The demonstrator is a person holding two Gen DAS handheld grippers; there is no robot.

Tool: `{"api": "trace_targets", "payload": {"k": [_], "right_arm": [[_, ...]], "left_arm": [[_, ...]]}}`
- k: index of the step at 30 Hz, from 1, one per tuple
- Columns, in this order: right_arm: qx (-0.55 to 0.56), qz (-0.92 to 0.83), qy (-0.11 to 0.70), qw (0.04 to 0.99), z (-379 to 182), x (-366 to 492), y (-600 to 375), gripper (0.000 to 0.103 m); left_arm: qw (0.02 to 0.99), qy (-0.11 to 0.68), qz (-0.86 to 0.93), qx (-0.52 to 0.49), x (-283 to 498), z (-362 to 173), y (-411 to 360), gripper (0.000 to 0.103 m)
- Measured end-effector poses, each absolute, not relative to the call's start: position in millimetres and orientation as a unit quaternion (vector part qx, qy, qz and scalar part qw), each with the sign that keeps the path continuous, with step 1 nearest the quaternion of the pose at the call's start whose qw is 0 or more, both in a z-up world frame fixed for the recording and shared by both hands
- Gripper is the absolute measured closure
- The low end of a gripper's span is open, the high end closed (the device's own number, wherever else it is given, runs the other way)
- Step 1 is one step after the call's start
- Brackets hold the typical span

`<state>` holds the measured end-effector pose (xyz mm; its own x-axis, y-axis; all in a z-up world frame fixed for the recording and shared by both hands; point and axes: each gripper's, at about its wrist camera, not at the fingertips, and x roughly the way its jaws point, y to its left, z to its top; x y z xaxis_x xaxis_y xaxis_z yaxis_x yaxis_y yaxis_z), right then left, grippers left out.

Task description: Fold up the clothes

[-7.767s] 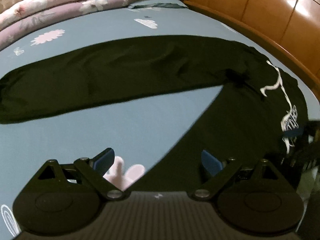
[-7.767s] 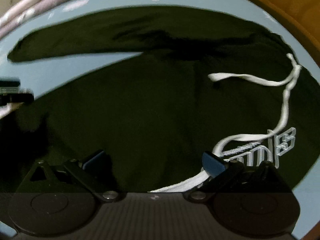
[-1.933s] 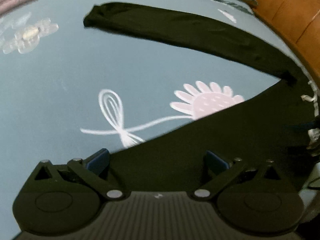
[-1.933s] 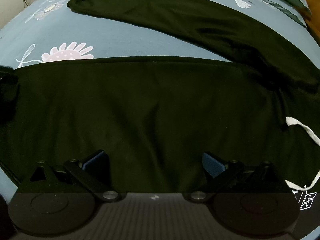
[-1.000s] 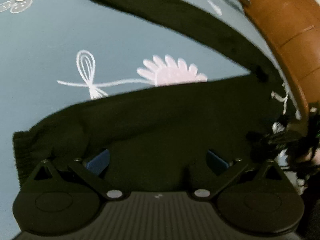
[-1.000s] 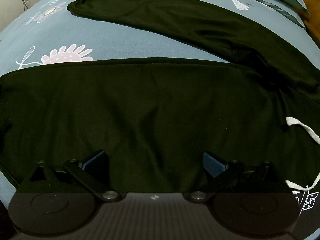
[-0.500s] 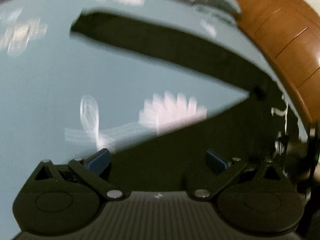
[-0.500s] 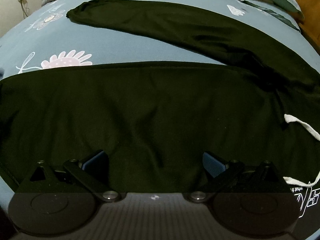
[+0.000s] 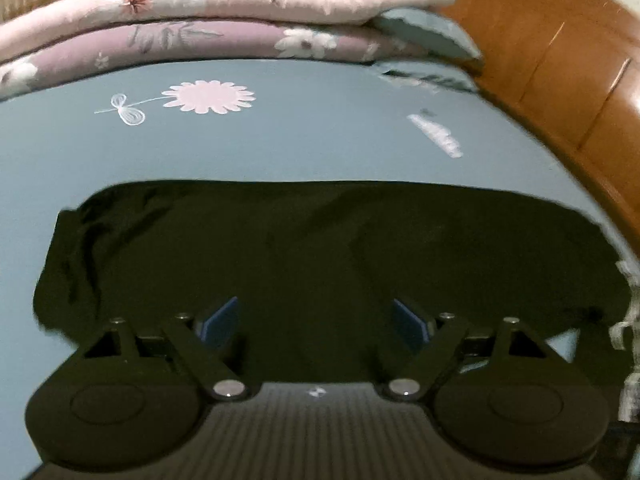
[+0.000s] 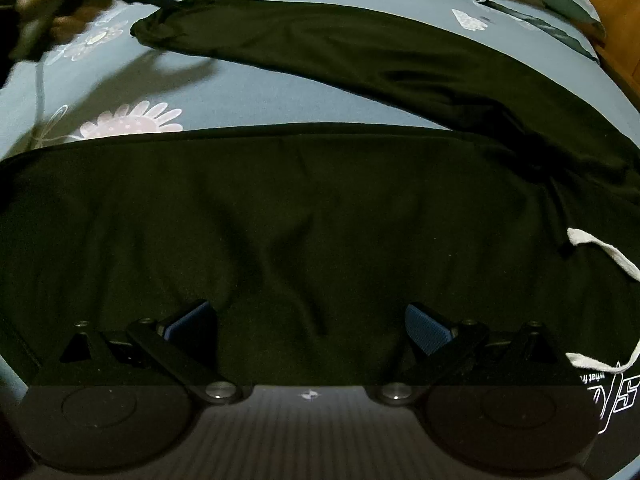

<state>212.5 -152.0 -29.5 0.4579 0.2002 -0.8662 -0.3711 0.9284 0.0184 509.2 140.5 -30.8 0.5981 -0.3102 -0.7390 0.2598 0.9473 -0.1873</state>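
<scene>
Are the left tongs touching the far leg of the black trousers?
Cannot tell. In the left wrist view the left tongs stand open over the far leg, but dark fabric hides any gap or contact.

The black trousers (image 10: 320, 208) are matt, soft cloth; the bed sheet (image 9: 320, 140) smooth printed fabric; the headboard (image 9: 560, 60) glossy varnished wood.
</scene>
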Motion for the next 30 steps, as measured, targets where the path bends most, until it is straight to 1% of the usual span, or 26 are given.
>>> {"api": "trace_targets", "payload": {"k": [6, 11, 15, 19, 22, 27, 30], "right_arm": [[-0.086, 0.171, 0.492, 0.850, -29.3, 212.4, -153.5, 0.000], [-0.086, 0.174, 0.490, 0.850, -29.3, 212.5, -154.5, 0.000], [-0.086, 0.173, 0.491, 0.850, -29.0, 211.7, -153.7, 0.000], [-0.086, 0.171, 0.494, 0.848, -28.2, 212.4, -151.9, 0.000], [-0.088, 0.169, 0.497, 0.846, -27.2, 213.5, -150.8, 0.000], [-0.089, 0.163, 0.500, 0.846, -26.6, 213.2, -149.0, 0.000], [-0.088, 0.161, 0.500, 0.846, -27.1, 212.6, -148.2, 0.000]], "left_arm": [[0.890, 0.437, -0.105, -0.075, 536.1, -56.4, 179.3, 0.021], [0.894, 0.431, -0.079, -0.099, 538.0, -57.7, 209.4, 0.021], [0.895, 0.433, -0.056, -0.096, 543.8, -48.2, 217.9, 0.022], [0.901, 0.412, -0.070, -0.115, 555.1, -35.6, 220.5, 0.021], [0.899, 0.417, -0.073, -0.117, 569.6, -39.0, 218.8, 0.021], [0.891, 0.432, -0.060, -0.124, 579.9, -59.1, 222.0, 0.022], [0.897, 0.425, -0.060, -0.104, 577.1, -59.3, 221.4, 0.022]]}}
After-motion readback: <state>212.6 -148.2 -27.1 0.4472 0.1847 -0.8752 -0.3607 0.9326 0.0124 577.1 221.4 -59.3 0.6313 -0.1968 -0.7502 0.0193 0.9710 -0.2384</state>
